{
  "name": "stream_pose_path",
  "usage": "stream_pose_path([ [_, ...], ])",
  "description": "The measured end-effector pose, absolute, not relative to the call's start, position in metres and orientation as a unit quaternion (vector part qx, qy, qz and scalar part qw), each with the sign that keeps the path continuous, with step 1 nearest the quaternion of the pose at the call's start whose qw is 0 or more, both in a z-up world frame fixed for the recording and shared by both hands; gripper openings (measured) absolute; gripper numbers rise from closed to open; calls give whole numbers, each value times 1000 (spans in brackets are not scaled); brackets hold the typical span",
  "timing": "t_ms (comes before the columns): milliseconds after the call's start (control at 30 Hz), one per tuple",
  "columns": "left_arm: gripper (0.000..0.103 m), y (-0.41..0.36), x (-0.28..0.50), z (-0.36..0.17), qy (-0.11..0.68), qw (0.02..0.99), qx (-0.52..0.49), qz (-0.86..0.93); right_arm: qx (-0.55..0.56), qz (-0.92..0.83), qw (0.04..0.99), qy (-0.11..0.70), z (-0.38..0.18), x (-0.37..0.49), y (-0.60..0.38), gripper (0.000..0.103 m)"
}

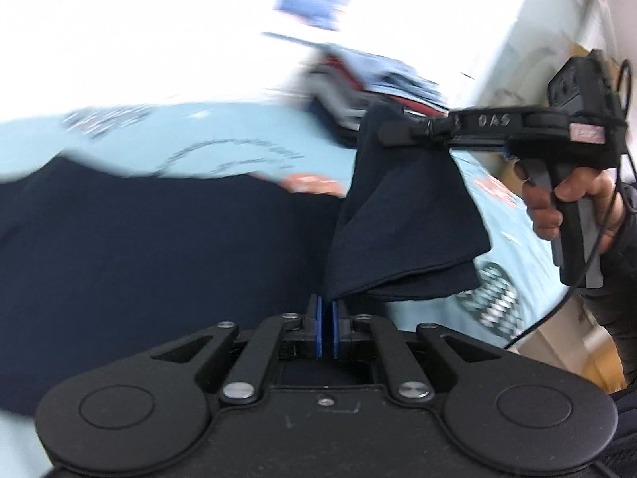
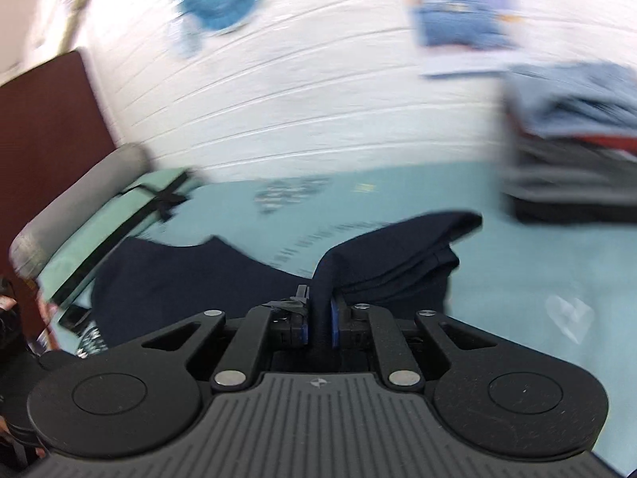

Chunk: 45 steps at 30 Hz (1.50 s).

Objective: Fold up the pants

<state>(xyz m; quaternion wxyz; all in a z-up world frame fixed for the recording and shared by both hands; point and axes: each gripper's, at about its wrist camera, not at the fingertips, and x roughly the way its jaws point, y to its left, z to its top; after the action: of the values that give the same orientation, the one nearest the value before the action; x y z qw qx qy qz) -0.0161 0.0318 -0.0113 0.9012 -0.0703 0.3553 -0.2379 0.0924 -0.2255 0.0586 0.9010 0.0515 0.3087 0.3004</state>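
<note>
The navy pants [image 1: 131, 247] lie spread on the pale blue sheet [image 1: 223, 127], body to the left, with one end lifted off it on the right. My right gripper [image 2: 318, 318] is clamped on a bunched fold of that dark cloth, which hangs in a loose drape below the fingers (it shows from the side in the left view, my hand [image 1: 565, 207] around the handle). My left gripper [image 1: 325, 318] has its blue pads [image 1: 317, 330] drawn near together at the cloth's lower edge, but I cannot tell whether they pinch it.

I judge this the start of a fold: the raised end should be carried across the body, which calls for both corners kept level and the hem taut.

A stack of folded clothes [image 2: 573, 143] sits far right, near the wall [image 2: 302, 111]; open sheet lies between it and the pants.
</note>
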Motion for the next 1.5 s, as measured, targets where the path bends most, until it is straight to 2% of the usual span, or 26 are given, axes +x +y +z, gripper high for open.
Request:
stream_pose_path([
  [33,88,44,-18,-16,360,903,-79,-222,40,314,897,309,57,97,-205,19],
  [67,88,53,-21,-21,366,903,-88,-209,31,328,891,313,54,102,-185,28],
  [100,90,62,-24,-26,372,901,-97,-200,25,343,882,321,48,106,-168,41],
  [133,95,72,-28,-30,377,900,-107,-189,21,359,873,330,41,111,-151,46],
  [167,98,79,-31,-34,381,900,-116,-180,15,375,862,341,32,116,-136,70],
  [200,102,85,-33,-37,384,899,-122,-172,7,383,854,352,26,120,-124,86],
  [367,103,110,-37,-32,370,903,-154,-153,31,348,872,345,35,125,-135,88],
  [567,103,97,-15,-23,354,908,-129,-184,31,323,873,364,37,95,-170,90],
  [633,103,96,-3,-25,353,909,-126,-184,22,341,861,377,29,75,-171,95],
  [667,103,98,3,-25,353,908,-129,-184,23,350,854,383,23,65,-168,102],
  [700,103,99,13,-26,359,906,-134,-181,24,359,848,389,19,56,-163,103],
  [833,103,104,44,-31,380,897,-157,-165,1,394,831,392,3,28,-142,103],
  [1100,103,122,68,-30,397,899,-136,-122,-73,431,822,366,-15,22,-100,103],
  [1133,103,124,70,-31,404,895,-142,-126,-91,433,821,359,-17,21,-93,102],
  [1167,103,126,73,-33,414,888,-151,-133,-112,435,820,355,-19,20,-87,97],
  [1233,103,127,79,-35,426,876,-167,-155,-143,439,817,346,-24,17,-81,77],
  [1300,103,125,84,-37,434,870,-168,-164,-153,433,820,343,-26,19,-79,41],
  [1333,103,122,85,-38,436,870,-164,-165,-148,429,822,344,-26,23,-81,36],
  [1400,103,119,90,-39,441,866,-164,-172,-122,429,824,349,-23,30,-88,20],
  [1500,103,115,97,-40,445,858,-181,-180,-118,445,826,326,-11,27,-93,15],
])
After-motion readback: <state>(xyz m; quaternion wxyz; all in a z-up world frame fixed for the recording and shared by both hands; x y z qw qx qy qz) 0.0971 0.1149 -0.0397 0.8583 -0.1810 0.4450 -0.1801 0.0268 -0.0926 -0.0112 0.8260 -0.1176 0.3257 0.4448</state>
